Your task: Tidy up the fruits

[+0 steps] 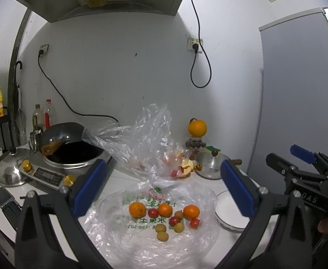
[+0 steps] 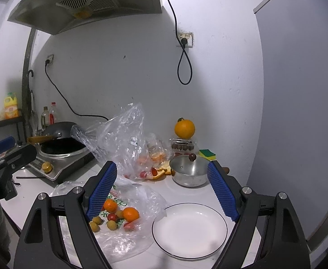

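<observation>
Left gripper (image 1: pixel 161 186) wide open, empty, above fruits (image 1: pixel 166 218) on plastic bag (image 1: pixel 141 242); right gripper (image 2: pixel 161 190) wide open, empty; plate (image 2: pixel 189 246) bare at 3 o'clock of pile. Fruits small, round, likely to roll; tomatoes soft. Pinch gently across middle

white counter (image 2: pixel 186 192) under plate (image 2: pixel 189 229), bag (image 2: pixel 128 237)

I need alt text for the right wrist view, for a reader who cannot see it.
The open right gripper hangs above a counter, over an empty white plate. Left of the plate, small oranges, red cherry tomatoes and yellow-brown fruits lie on a flat plastic bag. Behind stand a lidded steel pot and a wok.
</observation>
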